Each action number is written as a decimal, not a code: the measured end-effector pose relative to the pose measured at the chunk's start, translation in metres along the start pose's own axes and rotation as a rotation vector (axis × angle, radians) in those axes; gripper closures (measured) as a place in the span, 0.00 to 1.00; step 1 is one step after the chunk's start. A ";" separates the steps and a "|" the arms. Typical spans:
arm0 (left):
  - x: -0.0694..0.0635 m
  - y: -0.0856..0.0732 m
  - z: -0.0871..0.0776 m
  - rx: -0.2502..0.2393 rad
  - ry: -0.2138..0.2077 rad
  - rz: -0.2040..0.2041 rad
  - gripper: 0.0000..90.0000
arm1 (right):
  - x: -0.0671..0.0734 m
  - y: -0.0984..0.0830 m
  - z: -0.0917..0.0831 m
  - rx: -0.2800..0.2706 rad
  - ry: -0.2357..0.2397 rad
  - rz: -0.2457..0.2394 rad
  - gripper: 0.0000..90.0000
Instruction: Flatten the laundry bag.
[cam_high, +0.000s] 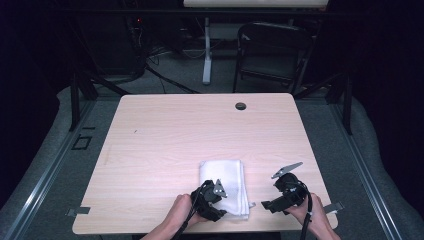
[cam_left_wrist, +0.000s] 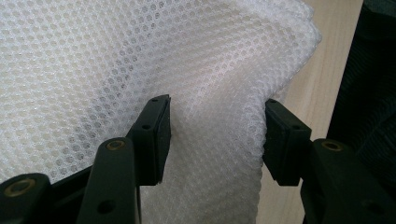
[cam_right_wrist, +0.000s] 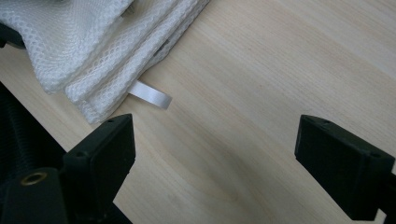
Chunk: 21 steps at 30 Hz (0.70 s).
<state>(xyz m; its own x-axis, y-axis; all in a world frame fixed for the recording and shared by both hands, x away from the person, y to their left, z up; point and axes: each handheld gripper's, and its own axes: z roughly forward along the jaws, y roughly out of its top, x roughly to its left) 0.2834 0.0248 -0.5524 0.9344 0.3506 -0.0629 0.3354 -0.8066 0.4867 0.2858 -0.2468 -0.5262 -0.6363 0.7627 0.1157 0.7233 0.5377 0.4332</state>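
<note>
Forearms come in at the bottom edge, w/ bench under everything, mostly bare. White mesh cloth sits folded at the near edge, centre-right, layers stacked so edges line up, prob mid-fold. Left hand-held gripper straddles a raised fold of it; jaws part-closed, pads beside the mesh, not clamped yet, looks set to pinch. Right hand-held gripper is jaws wide apart, nothing between, parked over bare wood just right of the cloth. Small white tag pokes out of the fold.
</note>
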 end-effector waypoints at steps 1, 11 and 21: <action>0.000 0.000 0.000 0.001 -0.001 -0.002 0.54 | 0.000 0.000 0.000 -0.004 0.013 0.004 0.14; 0.004 -0.002 -0.003 -0.020 -0.036 -0.020 0.64 | 0.001 -0.001 0.002 0.004 0.015 -0.003 0.15; 0.008 -0.004 -0.004 -0.041 -0.063 -0.056 0.79 | 0.004 0.000 0.005 0.004 0.015 -0.010 0.17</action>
<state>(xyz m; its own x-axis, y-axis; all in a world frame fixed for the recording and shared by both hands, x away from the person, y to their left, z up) 0.2893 0.0329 -0.5519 0.9203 0.3634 -0.1452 0.3838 -0.7660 0.5157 0.2847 -0.2421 -0.5297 -0.6471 0.7522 0.1247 0.7182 0.5464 0.4308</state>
